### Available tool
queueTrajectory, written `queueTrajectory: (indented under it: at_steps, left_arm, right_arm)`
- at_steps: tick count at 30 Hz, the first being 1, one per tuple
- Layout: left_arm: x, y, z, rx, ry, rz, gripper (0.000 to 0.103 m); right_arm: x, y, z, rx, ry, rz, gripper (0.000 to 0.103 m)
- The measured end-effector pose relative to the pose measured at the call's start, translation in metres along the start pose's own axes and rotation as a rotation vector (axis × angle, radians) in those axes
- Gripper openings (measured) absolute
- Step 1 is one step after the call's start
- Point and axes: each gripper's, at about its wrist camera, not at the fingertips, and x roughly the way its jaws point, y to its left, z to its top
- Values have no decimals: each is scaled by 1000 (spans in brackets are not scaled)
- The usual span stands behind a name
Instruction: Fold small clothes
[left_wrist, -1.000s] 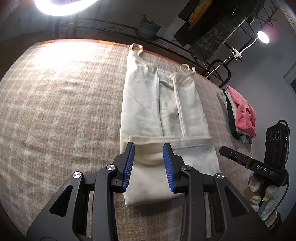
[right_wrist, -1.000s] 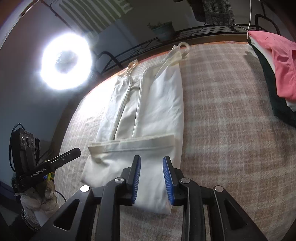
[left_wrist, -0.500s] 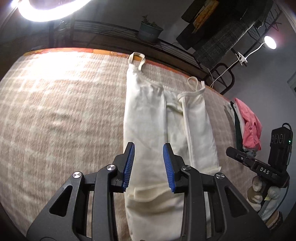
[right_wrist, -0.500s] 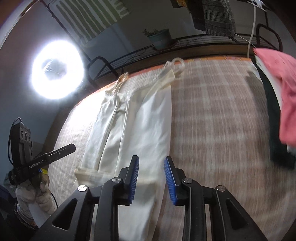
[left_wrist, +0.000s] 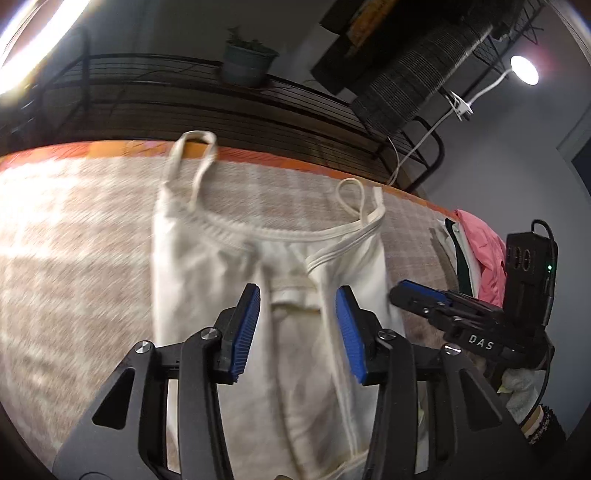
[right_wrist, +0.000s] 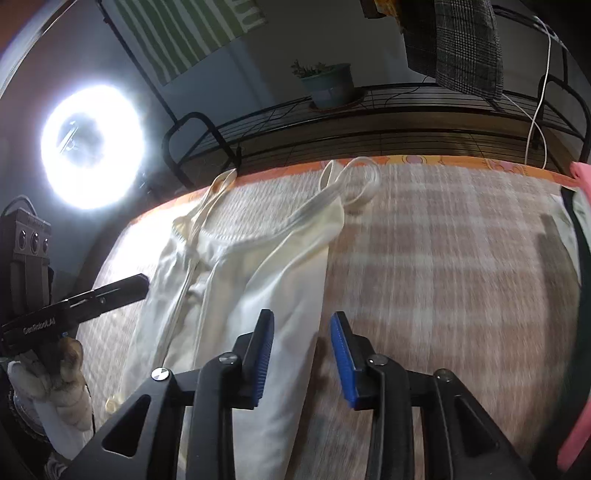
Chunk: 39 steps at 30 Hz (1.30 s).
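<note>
Both hand-held grippers hang with blue-padded jaws spread and empty: the left gripper (left_wrist: 298, 328) low centre over the cream strappy cotton top (left_wrist: 207, 266), the right gripper (right_wrist: 302, 354) at that top's right edge. That garment lies lengthwise mid-frame on the beige checked woven bedcover (right_wrist: 443, 258), straps toward the far edge. Behind, upper frame, a black wire rack (right_wrist: 406, 99) carries a potted plant (right_wrist: 328, 86); a ring light (right_wrist: 92, 147) glares upper left, and folded pink clothing (left_wrist: 484, 254) sits at right.
</note>
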Motion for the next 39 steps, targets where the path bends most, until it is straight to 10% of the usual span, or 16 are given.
queueTrajectory:
  at_steps: [8,10,20,26,39]
  left_arm:
    - [56,-18,17,63,61,12,41]
    - [63,-19,18,75,62,11,7]
    - [64,-20,18,58,11,89,20]
    - [11,6,30,14,-68,59,29]
    - [8,100,30,-110,-6,54,31]
  right_arm:
    - [19,-21,15,53,-4,78,28]
    - [21,-22,15,49,2,101,18]
    - [21,-19,11,36,3,46,0]
    - [3,-30,16,55,-13,66,29]
    - [32,-29,40,57,19,124,34]
